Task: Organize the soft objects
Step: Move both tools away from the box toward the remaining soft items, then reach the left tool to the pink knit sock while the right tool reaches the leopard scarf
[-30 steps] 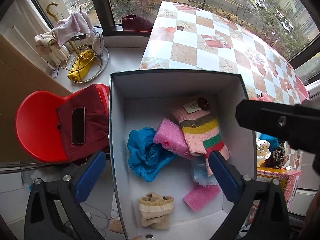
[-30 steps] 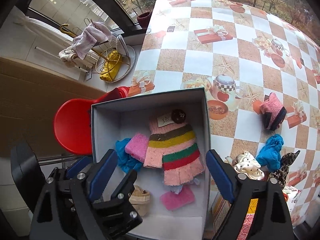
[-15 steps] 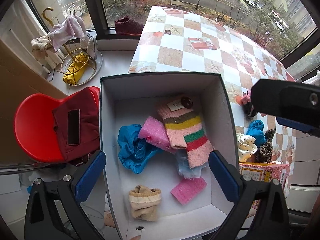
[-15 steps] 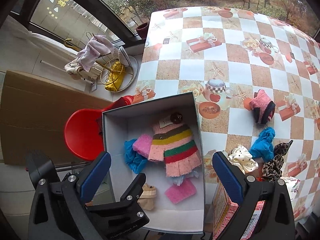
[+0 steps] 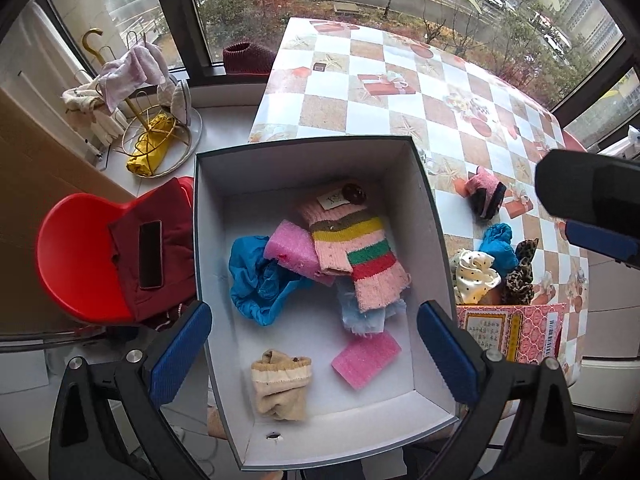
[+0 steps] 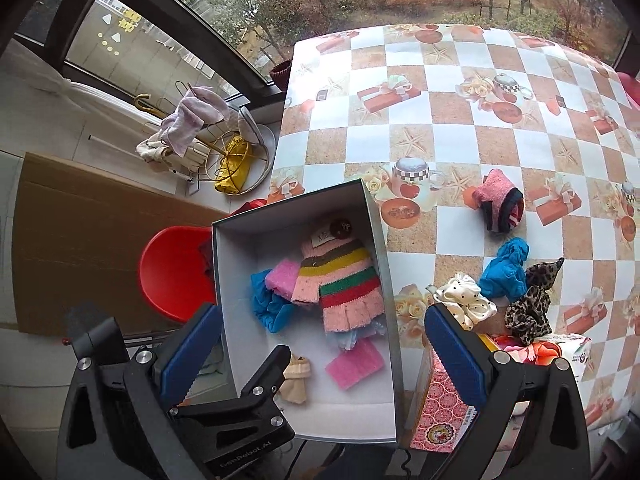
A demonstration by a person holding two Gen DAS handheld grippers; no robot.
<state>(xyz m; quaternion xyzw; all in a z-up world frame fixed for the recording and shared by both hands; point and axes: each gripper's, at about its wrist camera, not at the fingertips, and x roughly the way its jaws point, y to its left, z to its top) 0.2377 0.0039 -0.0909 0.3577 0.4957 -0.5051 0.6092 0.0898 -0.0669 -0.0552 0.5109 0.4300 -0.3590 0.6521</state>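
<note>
An open grey box (image 5: pixel 434 240) (image 6: pixel 383 240) holds a striped pink knit glove (image 5: pixel 352 248) (image 6: pixel 340 280), a blue cloth (image 5: pixel 256 280), two pink foam pieces (image 5: pixel 366 358) and a beige sock (image 5: pixel 280 384). On the table to its right lie a pink-and-dark sock (image 6: pixel 498 204), a blue cloth (image 6: pixel 506 272), a cream dotted scrunchie (image 6: pixel 464 304) and a leopard scrunchie (image 6: pixel 532 304). My left gripper (image 5: pixel 314 352) is open and empty above the box. My right gripper (image 6: pixel 322 350) is open and empty, higher, over the box's near right side.
A checkered tablecloth (image 6: pixel 440 120) covers the table. A red chair (image 5: pixel 76 248) with a dark red cloth and a phone (image 5: pixel 150 254) stands left of the box. A pink patterned carton (image 5: pixel 516 332) sits at the table's near edge. A wire rack (image 5: pixel 156 136) stands by the window.
Both grippers have risen and pulled back from the box, so more of the table and its loose soft items shows. Both stay open. The box contents have not moved.
</note>
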